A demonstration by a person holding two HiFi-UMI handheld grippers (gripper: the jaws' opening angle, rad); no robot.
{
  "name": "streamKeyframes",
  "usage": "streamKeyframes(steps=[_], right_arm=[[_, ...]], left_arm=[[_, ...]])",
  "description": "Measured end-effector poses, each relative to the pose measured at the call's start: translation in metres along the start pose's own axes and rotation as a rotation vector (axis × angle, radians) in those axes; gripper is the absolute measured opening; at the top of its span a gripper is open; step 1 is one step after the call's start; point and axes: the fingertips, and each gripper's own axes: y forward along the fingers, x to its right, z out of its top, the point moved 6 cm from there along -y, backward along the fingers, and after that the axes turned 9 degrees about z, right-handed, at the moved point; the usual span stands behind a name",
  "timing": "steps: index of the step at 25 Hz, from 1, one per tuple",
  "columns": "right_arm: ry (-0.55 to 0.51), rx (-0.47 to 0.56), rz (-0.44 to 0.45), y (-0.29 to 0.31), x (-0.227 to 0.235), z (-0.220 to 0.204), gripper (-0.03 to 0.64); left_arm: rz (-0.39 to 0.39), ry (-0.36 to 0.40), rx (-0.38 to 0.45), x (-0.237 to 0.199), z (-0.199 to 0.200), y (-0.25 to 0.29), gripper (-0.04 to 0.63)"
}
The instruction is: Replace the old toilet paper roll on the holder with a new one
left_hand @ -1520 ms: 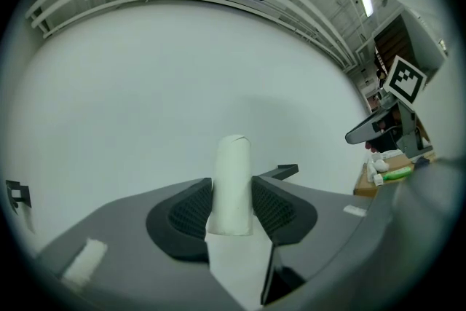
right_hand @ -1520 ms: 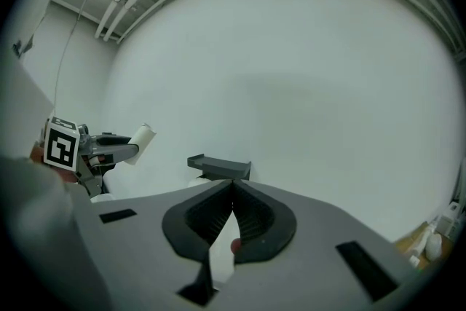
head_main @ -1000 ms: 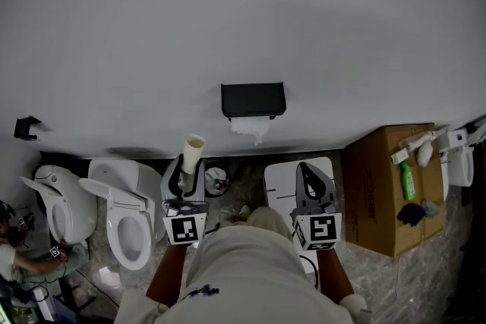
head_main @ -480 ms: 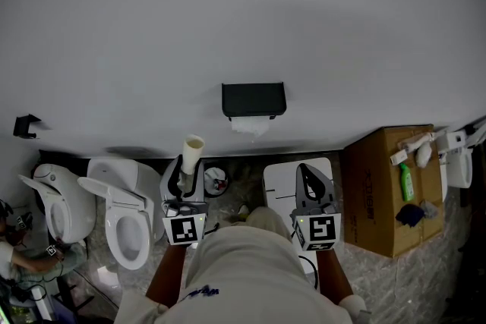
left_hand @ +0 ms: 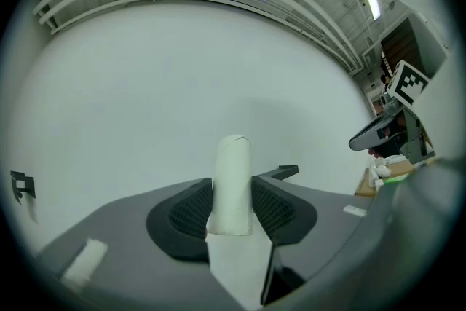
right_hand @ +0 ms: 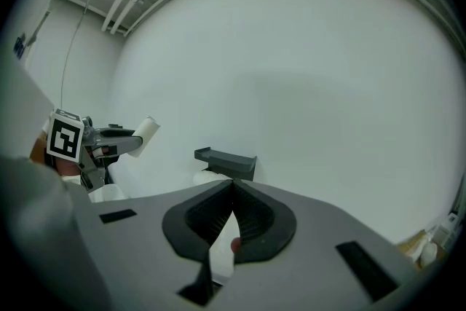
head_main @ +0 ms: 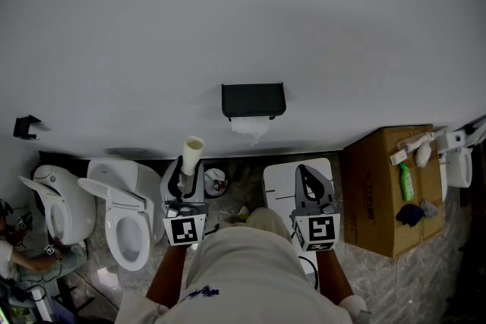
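Note:
A black toilet paper holder point(head_main: 254, 99) is fixed to the white wall, and white paper point(head_main: 250, 127) hangs from under it. My left gripper point(head_main: 184, 172) is shut on a pale cardboard tube point(head_main: 193, 151) that sticks up between its pads, down and to the left of the holder. In the left gripper view the tube point(left_hand: 233, 182) stands upright in the left gripper point(left_hand: 233, 193). My right gripper point(head_main: 307, 172) is shut with nothing in it, below and right of the holder. In the right gripper view its jaws point(right_hand: 233, 189) meet, and the holder point(right_hand: 226, 160) lies just beyond.
Two white toilets point(head_main: 125, 220) stand at the lower left, with a person point(head_main: 15, 254) crouched beside them. A cardboard box point(head_main: 383, 193) at the right carries a green bottle point(head_main: 408, 180) and cloths. A small bin point(head_main: 216, 180) sits on the floor below the holder.

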Motion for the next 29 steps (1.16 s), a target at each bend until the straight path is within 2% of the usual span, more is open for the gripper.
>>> streamKeyframes(steps=[29], right_arm=[[-0.021,-0.024,-0.024,-0.006,0.002,-0.007,0.003]], left_arm=[[-0.017,-0.026,-0.015,0.007,-0.012,0.001,0.173]])
